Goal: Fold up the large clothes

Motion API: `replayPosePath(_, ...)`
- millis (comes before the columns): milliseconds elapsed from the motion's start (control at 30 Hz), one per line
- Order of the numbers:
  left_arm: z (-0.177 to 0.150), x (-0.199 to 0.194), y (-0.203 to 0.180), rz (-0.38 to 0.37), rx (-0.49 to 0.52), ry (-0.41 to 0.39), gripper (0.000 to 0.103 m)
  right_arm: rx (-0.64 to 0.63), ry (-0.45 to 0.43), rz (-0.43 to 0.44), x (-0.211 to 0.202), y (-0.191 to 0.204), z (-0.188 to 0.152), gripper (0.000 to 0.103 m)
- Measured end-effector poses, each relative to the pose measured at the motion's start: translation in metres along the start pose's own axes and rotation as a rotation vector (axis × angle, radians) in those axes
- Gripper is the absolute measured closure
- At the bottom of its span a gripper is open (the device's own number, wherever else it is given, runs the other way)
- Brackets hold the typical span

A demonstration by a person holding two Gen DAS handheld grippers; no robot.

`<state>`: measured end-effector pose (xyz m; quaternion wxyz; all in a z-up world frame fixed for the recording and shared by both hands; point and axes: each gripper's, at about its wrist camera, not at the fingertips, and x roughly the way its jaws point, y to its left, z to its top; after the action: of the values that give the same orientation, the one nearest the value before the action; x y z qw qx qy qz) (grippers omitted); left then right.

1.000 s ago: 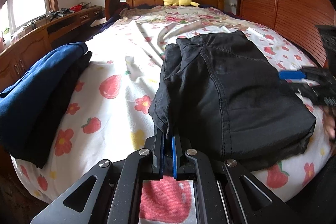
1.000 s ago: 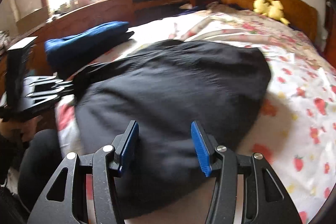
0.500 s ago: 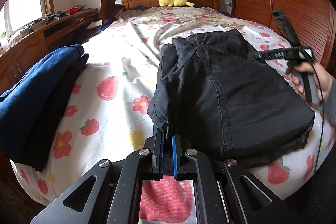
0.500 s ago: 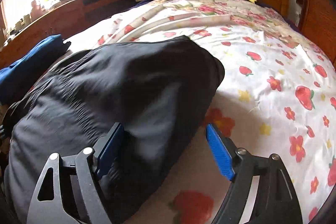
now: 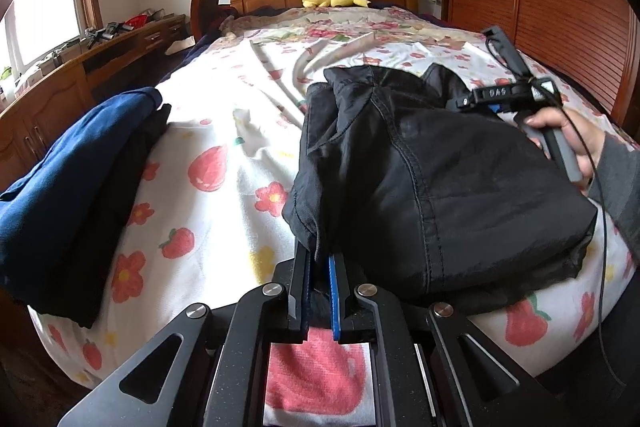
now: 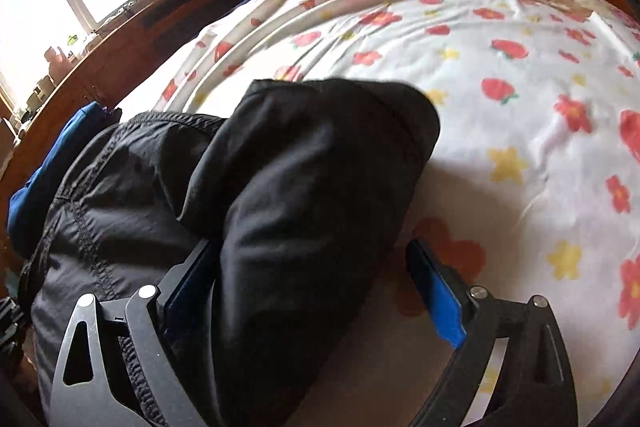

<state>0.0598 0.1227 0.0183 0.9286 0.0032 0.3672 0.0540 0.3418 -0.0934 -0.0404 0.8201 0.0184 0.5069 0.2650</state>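
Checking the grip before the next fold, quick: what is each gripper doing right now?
Left gripper: shut on the black garment at its near edge.
Right gripper: jaws opening, wide apart around a garment fold, not pinching it.

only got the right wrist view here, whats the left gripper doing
Observer: The left gripper is shut on the near corner of the black jacket.
Operator: anything left of the jacket
Observer: A folded navy garment lies on another dark piece at the bed's left edge, apart from the jacket.
Operator: where does my right gripper look from there
Observer: The right gripper, jaws opening, sits at the jacket's far right side; the person's hand grips its handle.
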Motion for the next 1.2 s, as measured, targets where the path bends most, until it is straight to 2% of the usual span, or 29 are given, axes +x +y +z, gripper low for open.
replayPosePath(167,-0.002,-0.021,0.004,0.011,-0.003,-0.020,0.094,-0.007,-0.010,-0.013,-0.001,0.000,-0.003,0.010)
replayPosePath(300,-0.008,-0.028,0.005,0.026,0.010,-0.005,0.093,-0.010,-0.017,-0.016,0.000,-0.001,-0.003,0.010)
replayPosePath(367,-0.011,-0.028,0.005,0.013,0.010,0.007,0.089,-0.008,-0.020,-0.012,0.000,-0.002,-0.004,0.010)
replayPosePath(433,-0.013,-0.028,0.006,-0.007,0.008,0.020,0.079,-0.004,-0.021,-0.007,0.000,-0.003,-0.004,0.010)
replayPosePath(533,-0.013,-0.020,0.009,-0.032,-0.006,0.053,0.070,-0.006,-0.024,-0.009,0.000,-0.003,-0.005,0.010)
replayPosePath(733,-0.013,0.005,0.016,-0.059,-0.067,0.118,0.068,-0.006,-0.027,-0.008,0.001,-0.003,-0.005,0.010)
replayPosePath(867,-0.011,0.015,0.015,-0.068,-0.077,0.124,0.067,-0.007,-0.026,0.001,0.000,-0.003,-0.005,0.011)
replayPosePath(967,-0.010,0.018,0.012,-0.060,-0.073,0.120,0.067,0.017,-0.011,0.071,0.000,-0.004,-0.005,0.024)
replayPosePath(1133,-0.010,0.024,0.006,-0.039,-0.055,0.119,0.067,0.034,-0.008,0.093,0.000,-0.005,-0.003,0.028)
replayPosePath(1200,-0.011,0.026,0.004,-0.033,-0.046,0.119,0.067,0.038,-0.014,0.105,-0.002,-0.005,-0.003,0.033)
